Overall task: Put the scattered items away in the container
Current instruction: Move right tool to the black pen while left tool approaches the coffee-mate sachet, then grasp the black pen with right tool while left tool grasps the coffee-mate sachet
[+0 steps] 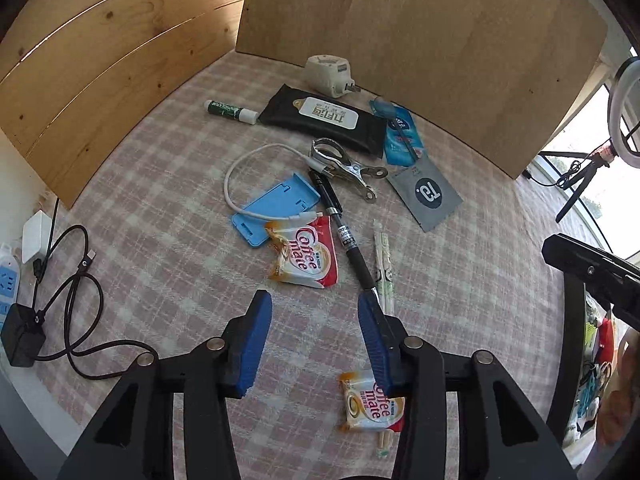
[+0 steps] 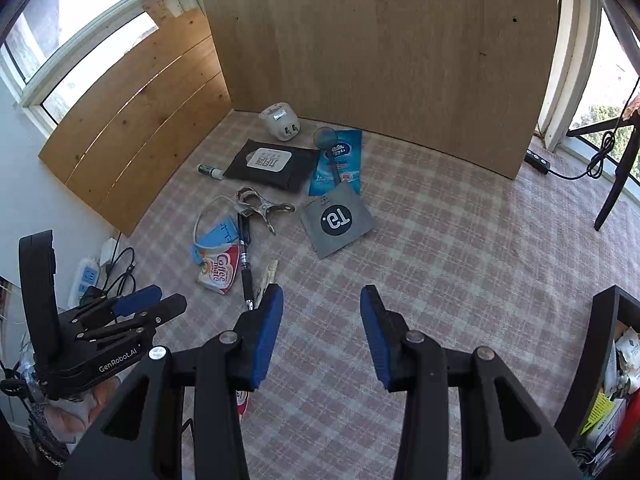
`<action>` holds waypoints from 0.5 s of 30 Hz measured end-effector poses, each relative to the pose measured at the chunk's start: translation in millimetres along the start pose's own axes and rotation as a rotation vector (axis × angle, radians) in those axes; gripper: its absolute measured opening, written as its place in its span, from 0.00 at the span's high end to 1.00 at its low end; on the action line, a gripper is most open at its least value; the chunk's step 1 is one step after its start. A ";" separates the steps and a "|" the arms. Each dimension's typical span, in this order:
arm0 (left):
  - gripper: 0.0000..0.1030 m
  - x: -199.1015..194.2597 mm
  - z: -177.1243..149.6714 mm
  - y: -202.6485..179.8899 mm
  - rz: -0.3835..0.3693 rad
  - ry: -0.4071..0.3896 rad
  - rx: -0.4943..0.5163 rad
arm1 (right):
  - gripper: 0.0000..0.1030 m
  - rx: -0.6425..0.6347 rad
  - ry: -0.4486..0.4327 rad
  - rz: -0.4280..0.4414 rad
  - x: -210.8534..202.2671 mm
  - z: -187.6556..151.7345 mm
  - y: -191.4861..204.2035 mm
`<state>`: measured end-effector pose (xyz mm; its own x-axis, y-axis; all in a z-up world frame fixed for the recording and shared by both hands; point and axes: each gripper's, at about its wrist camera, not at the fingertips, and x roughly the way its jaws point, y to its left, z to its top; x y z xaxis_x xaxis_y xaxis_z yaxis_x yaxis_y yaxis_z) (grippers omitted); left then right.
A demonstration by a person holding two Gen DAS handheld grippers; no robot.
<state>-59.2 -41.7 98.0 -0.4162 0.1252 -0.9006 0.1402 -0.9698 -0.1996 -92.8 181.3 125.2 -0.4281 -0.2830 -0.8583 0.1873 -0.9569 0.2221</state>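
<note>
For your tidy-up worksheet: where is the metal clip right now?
In both views the metal clip lies mid-cloth, between the black wipes pack and the black pen.

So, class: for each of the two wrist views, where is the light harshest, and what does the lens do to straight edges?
Left wrist view: the window at right is blown out white, and the wooden boards bow outward. Right wrist view: window panes at upper left glare white, and the plywood panel curves at its edges.
</note>
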 end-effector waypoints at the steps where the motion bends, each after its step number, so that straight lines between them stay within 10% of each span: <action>1: 0.62 4.1 0.7 4.3 -0.001 0.006 -0.012 | 0.62 -0.021 0.017 0.009 7.8 3.7 9.6; 15: 0.68 55.2 20.8 23.4 -0.020 0.063 -0.078 | 0.71 -0.134 0.256 0.042 135.9 37.6 78.4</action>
<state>-97.5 -61.8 51.6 -0.3625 0.1596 -0.9182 0.2029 -0.9481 -0.2449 -169.6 65.4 43.4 -0.1832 -0.2801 -0.9423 0.3224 -0.9227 0.2115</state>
